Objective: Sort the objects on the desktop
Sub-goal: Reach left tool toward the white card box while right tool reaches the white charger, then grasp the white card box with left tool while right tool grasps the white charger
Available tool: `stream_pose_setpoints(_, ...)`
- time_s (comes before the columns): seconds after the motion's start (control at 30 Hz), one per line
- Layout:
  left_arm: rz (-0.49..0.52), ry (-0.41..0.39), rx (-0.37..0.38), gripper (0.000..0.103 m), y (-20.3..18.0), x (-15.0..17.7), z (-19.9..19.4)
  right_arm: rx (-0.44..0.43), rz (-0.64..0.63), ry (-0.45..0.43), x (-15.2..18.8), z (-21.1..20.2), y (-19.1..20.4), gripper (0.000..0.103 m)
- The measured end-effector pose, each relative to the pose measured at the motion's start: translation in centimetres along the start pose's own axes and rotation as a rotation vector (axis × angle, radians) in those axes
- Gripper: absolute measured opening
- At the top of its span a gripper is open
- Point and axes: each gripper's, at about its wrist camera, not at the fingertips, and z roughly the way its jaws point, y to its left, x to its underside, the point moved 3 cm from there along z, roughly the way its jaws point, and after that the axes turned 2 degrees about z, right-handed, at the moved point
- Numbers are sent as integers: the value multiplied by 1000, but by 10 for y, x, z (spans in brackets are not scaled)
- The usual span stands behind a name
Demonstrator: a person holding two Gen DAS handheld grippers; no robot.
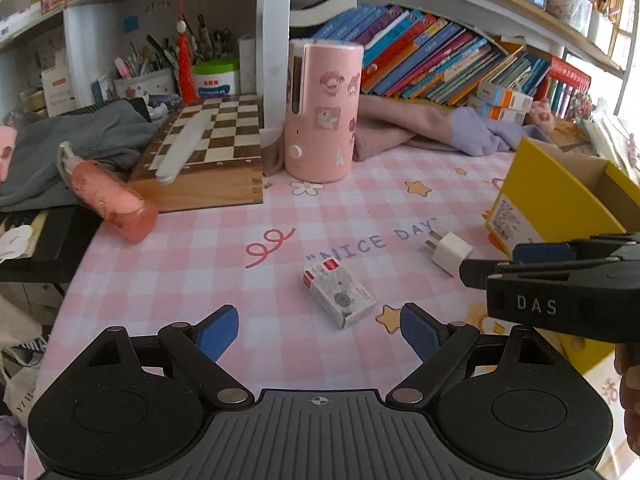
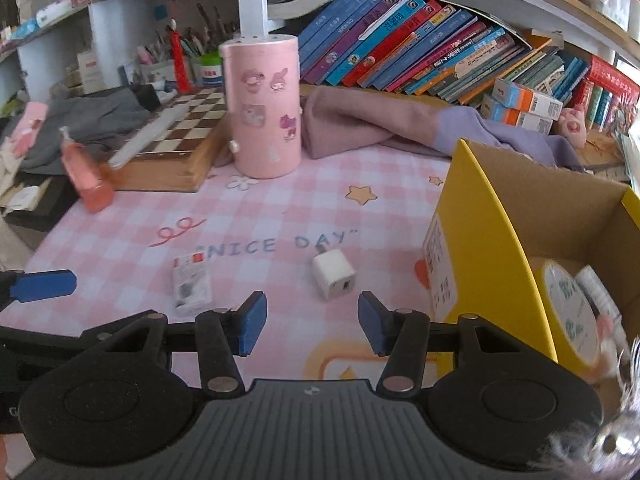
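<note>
A: Item one, small printed box [image 1: 339, 294]. Where does it lie from the fingers?

B: Flat on the pink checked surface [image 1: 224, 240], just ahead of the left gripper [image 1: 318, 332], almost on the midline between its two blue pads, a little toward the right one. Long axis runs diagonally, far-left to near-right. White-grey card with red patches at the far end and a dark printed figure on top. Left fingers stand wide apart and hold nothing.

A: Item two, white charger plug [image 2: 334, 280]?

B: Ahead of the right gripper [image 2: 312, 328], inside the gap line, nearer its right pad. A near-cubic white block, metal prongs pointing away from the fingers, USB port facing them. Right fingers also spread wide, empty.

A: Which hand is nearer which?

B: By my reading, left for the box, right for the plug; the box would likely need the fingers turned to span its short side.

A: Item three, the receptacle?

B: Yellow cardboard box [image 2: 488, 240], open-topped, right of the right fingers, well beside the plug. A tape roll [image 2: 572, 312] already lies inside, along with other small pieces I cannot identify.
</note>
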Motion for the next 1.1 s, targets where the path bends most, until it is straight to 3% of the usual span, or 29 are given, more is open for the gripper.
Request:
stream_pose_setpoints(0.2,17,38,16,89,-5,-5,30,12,20,33,-12,30,-6,49)
stream_pose_setpoints(0.5,50,84,25,78,-15,-14,63,19,46,109,-22,67,-15,49)
stream_pose_setpoints(0.7,63,98,-10,66,-16,-17,72,6,48,173,-21,86,-17,49)
stream_pose_setpoints(0.8,68,100,-23,54,-14,-16,70,1,34,168,-21,88,-16,49)
stream_pose_setpoints(0.93,47,103,-41,29,-5,-16,66,-5,7,157,-23,88,-16,32)
stream_pose_setpoints(1.1,-13,105,-52,28,8,-15,55,-24,13,157,-22,86,-18,31)
